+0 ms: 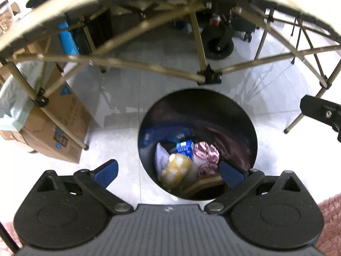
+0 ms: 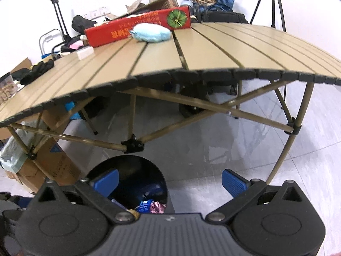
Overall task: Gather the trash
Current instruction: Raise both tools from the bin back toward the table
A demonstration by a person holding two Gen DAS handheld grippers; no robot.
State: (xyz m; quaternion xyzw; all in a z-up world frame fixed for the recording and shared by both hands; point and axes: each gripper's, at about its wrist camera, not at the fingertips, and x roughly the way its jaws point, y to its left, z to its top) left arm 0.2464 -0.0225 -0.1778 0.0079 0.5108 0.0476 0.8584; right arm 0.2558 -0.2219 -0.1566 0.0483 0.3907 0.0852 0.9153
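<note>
My left gripper (image 1: 168, 173) hangs spread wide and empty straight above the black bin (image 1: 254, 140), which stands on the pale floor just in front of the folding table (image 1: 64, 6). From this view I see down into the bin: a yellow spotted wrapper (image 1: 175, 169), a pink foil wrapper (image 1: 206, 152), a blue packet (image 1: 185, 147) and a brown piece at the near edge all lie inside. My right gripper (image 2: 169, 182) is likewise spread with nothing between its fingers, beside and above the bin. Only its view shows the tabletop, where a light blue fluffy item (image 2: 151, 33) rests against a red box (image 2: 138, 24), with a small white block (image 2: 85, 53) near the left edge.
</note>
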